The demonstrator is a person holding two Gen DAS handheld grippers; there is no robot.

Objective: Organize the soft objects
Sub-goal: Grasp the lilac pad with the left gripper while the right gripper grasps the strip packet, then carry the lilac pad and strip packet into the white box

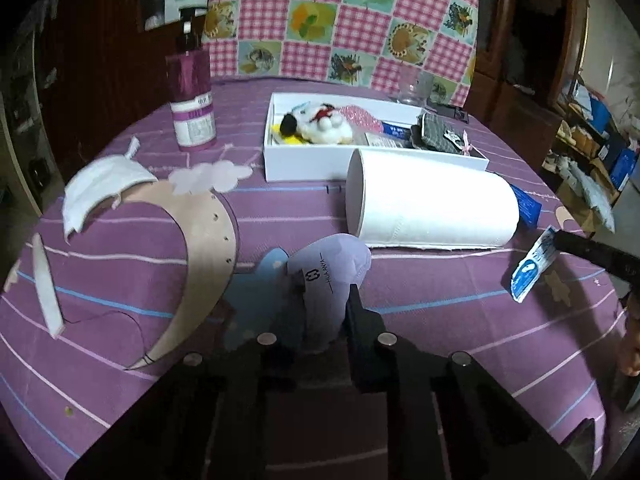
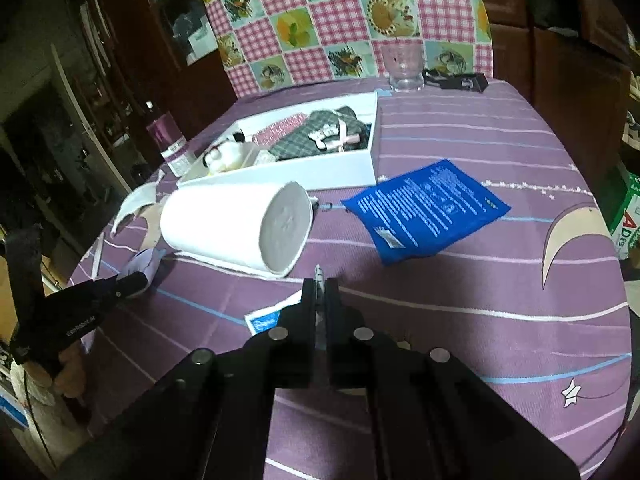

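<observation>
My left gripper [image 1: 326, 286] pinches a lavender sock [image 1: 328, 264] with a printed label, bunched on the purple tablecloth; in the right wrist view that gripper [image 2: 138, 280] and the sock [image 2: 144, 262] show at the left. My right gripper [image 2: 320, 286] is shut on a thin blue-and-white sachet [image 2: 266, 318]; the left wrist view shows the sachet [image 1: 532, 266] hanging from its tip [image 1: 558, 236]. A white box [image 1: 304, 166] at the back holds a plush toy [image 1: 320, 124], a pink item and a grey plaid cloth [image 2: 316, 136].
A white paper roll [image 1: 432, 208] lies on its side in front of the box. A blue pouch [image 2: 428, 208] lies right of it. A white mask [image 1: 104, 192], a purple pump bottle [image 1: 192, 108] and a glass [image 2: 402, 66] stand around.
</observation>
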